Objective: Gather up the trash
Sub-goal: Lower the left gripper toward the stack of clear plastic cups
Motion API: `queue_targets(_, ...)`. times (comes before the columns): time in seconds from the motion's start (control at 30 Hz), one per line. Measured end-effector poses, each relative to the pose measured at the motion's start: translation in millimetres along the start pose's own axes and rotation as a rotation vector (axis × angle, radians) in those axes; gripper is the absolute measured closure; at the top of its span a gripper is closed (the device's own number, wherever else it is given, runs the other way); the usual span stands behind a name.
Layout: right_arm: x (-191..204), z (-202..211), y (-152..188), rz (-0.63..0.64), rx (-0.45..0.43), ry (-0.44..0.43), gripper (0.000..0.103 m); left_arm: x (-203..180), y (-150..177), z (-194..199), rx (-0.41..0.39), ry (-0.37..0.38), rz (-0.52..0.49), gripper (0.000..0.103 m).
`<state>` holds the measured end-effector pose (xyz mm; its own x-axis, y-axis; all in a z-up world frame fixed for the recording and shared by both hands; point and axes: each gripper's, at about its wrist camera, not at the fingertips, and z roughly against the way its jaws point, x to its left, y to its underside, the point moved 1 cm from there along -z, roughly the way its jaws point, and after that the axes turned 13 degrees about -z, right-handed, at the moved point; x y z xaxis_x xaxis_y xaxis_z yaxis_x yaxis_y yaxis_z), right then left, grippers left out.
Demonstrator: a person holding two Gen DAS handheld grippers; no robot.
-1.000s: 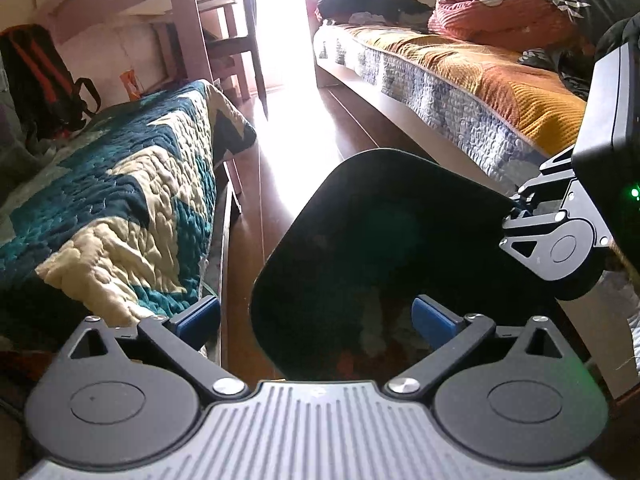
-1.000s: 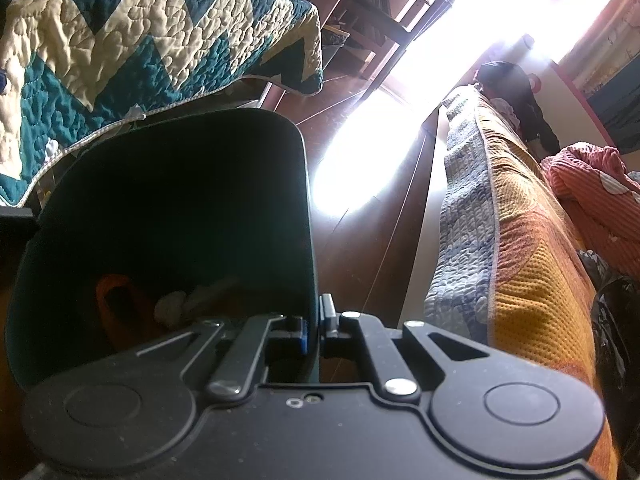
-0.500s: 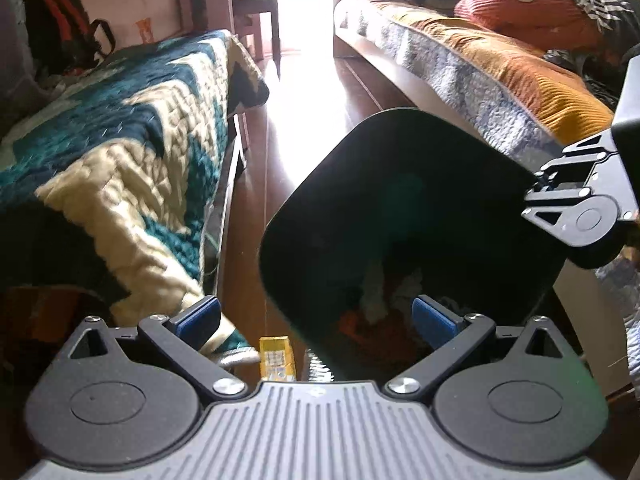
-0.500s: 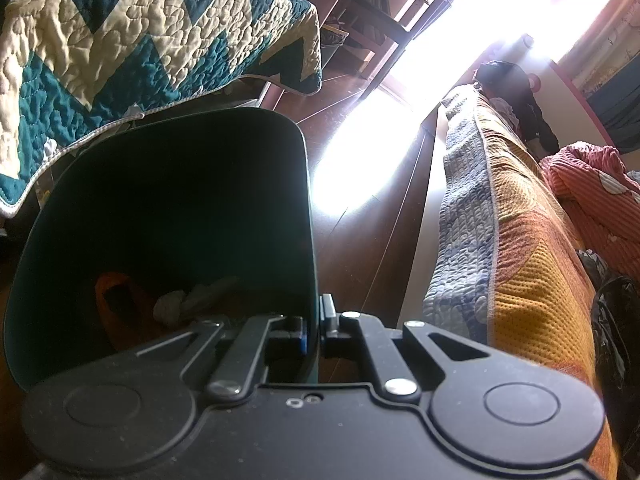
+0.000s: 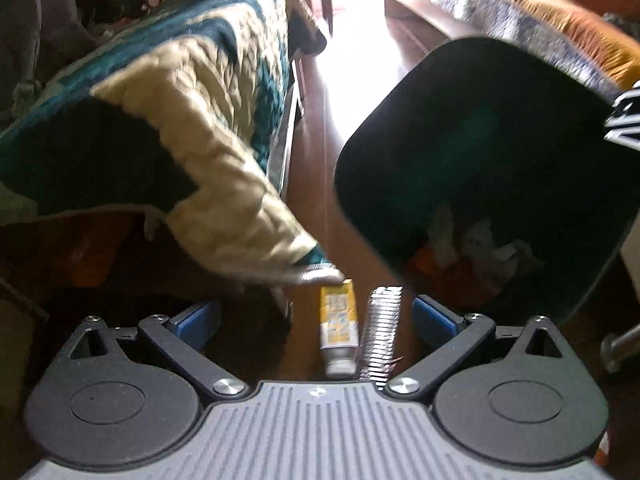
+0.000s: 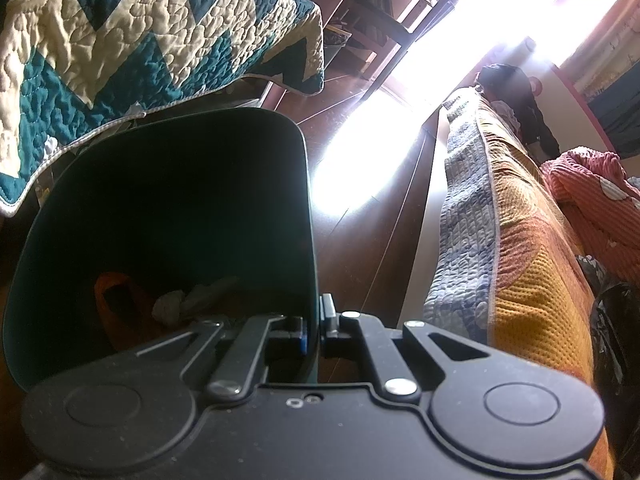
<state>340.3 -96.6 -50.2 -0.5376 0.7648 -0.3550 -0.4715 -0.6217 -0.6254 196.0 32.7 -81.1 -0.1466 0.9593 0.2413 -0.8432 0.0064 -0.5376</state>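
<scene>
Two wrappers on floor beside dark green bin (image 5: 492, 152): yellow packet (image 5: 338, 320), silver wrapper (image 5: 380, 332) just left of it. Left gripper (image 5: 316, 320) spread wide above both. Right gripper (image 6: 318, 328) pinches bin's rim.

My left wrist view looks steeply down at the floor (image 5: 316, 168), close over the dark bin (image 5: 480, 152). My right wrist view sits right at that bin's (image 6: 168, 200) rim, facing the bright doorway. Both share the bin and quilted bed (image 5: 192, 92).
</scene>
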Motion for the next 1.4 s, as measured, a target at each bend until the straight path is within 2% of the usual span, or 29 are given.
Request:
queue_targets(0.43, 1.1, -4.1, -0.2, -0.004, 0.011, -0.003, 0.098, -6.5, 21.3, -61.5, 0.172, 0.017, 0.044, 0.0)
queue_targets(0.67, 2.9, -3.9, -1.0, -0.002, 0.013, -0.007, 0.098, -7.3, 44.3, -90.6, 0.262, 0.051, 0.061, 0.0)
queue_targets(0.77, 4.2, -3.3, -1.3, 0.002, 0.012, -0.009, 0.098, -10.4, 55.5, -104.4, 0.299, 0.037, 0.051, 0.001)
queue_targets(1.03, 5.3, -4.9, -1.7, 0.005, 0.021, -0.002, 0.099, -32.5, 75.5, -133.5, 0.315, 0.045, -0.031, 0.001)
queue_targets(1.4, 0.8, -13.3, -4.2, -0.019, 0.042, 0.012, 0.1, -55.1, 88.0, -157.7, 0.321, 0.104, -0.064, 0.002)
